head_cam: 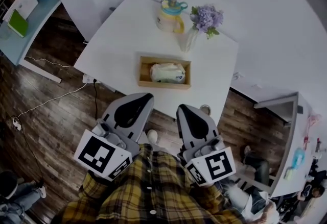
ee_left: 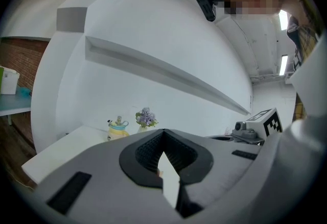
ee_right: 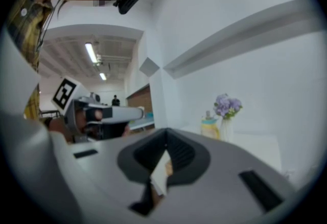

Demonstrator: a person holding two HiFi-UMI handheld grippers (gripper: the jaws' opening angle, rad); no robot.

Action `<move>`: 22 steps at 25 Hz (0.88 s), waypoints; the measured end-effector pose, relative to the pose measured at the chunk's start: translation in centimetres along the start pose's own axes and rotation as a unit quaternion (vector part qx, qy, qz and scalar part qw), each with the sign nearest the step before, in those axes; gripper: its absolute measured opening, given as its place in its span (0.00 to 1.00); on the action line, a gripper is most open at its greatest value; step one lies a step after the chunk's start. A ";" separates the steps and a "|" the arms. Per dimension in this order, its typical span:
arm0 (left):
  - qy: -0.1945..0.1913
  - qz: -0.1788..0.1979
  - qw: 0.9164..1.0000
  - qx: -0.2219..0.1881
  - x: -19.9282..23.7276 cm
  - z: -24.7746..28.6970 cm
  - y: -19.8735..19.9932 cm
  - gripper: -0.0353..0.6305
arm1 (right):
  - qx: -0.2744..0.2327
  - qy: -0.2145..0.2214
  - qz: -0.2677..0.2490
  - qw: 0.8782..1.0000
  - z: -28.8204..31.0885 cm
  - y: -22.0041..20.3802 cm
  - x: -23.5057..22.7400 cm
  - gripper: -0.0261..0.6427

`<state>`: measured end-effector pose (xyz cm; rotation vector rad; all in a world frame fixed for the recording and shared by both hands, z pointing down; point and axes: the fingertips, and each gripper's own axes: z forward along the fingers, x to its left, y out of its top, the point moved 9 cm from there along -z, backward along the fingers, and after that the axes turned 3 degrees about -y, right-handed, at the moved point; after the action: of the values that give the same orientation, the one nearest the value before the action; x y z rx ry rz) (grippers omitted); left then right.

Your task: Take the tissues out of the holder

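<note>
A wooden tissue holder (head_cam: pixel 144 71) sits in the middle of the white table (head_cam: pixel 117 44), with a white tissue pack (head_cam: pixel 167 72) lying in it. My left gripper (head_cam: pixel 147 97) is shut and empty, held just short of the table's near edge. My right gripper (head_cam: pixel 182 108) is beside it, also shut with nothing in it. The left gripper view shows my left gripper (ee_left: pixel 163 132) with its jaws meeting, pointing over the table at the wall. From the right gripper view, my right gripper (ee_right: pixel 166 131) looks the same. Neither gripper view shows the holder.
A yellow jug with a teal lid (head_cam: pixel 171 14) and a glass vase of purple flowers (head_cam: pixel 205 19) stand at the table's far edge. A power strip (head_cam: pixel 89 79) and cables lie on the wood floor at the left. Other desks stand at the left (head_cam: pixel 25 19) and the right (head_cam: pixel 288 141).
</note>
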<state>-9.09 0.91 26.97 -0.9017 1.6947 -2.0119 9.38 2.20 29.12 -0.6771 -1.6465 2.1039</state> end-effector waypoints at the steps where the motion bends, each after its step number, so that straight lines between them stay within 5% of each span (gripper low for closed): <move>1: 0.000 -0.001 1.000 0.001 0.4 0.4 0.1 0.07 | 0.002 -0.001 0.001 1.000 0.5 0.0 -0.3 0.06; 22: -0.124 0.024 0.991 0.039 13.3 10.9 4.7 0.07 | -0.024 -0.127 0.020 0.991 12.7 4.2 -4.9 0.06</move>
<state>-12.13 -16.67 26.44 -1.0250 1.4802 -1.8348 5.92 -11.55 28.23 -0.4750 -1.8347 2.2644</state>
